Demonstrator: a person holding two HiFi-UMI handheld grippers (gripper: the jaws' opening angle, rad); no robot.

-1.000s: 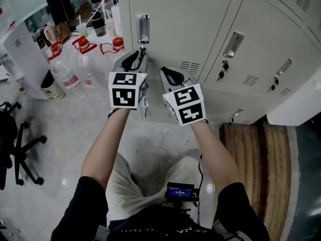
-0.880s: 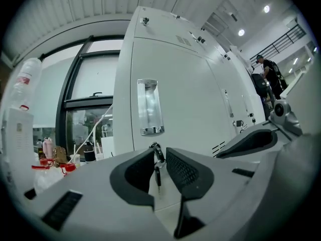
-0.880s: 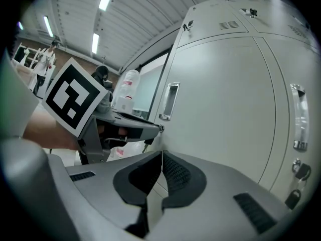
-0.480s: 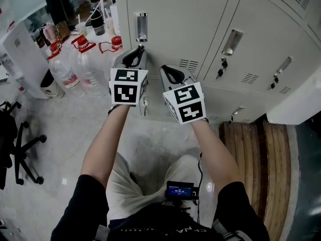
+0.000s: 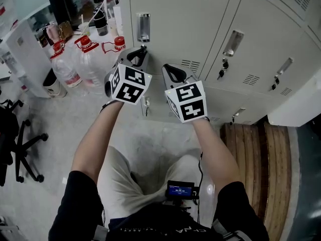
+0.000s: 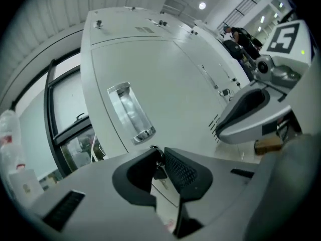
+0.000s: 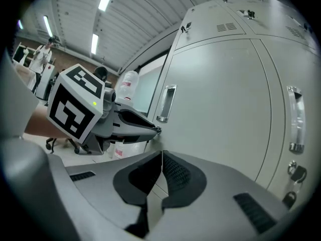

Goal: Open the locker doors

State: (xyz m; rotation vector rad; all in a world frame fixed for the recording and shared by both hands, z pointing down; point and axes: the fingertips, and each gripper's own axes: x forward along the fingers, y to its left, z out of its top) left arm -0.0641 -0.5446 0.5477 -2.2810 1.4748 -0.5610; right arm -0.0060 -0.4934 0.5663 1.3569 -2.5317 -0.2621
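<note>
Left gripper (image 6: 158,153) jaws just closing, pinching key (image 6: 159,171) in shut locker door (image 5: 175,24), inside hidden; right gripper (image 7: 160,160) jaws together, empty.

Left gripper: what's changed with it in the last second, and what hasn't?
The left gripper has just been closing its jaws onto the key in the locker door, and it rolled, tilting its marker cube. The right gripper stayed shut and empty beside it; the doors are still closed.
</note>
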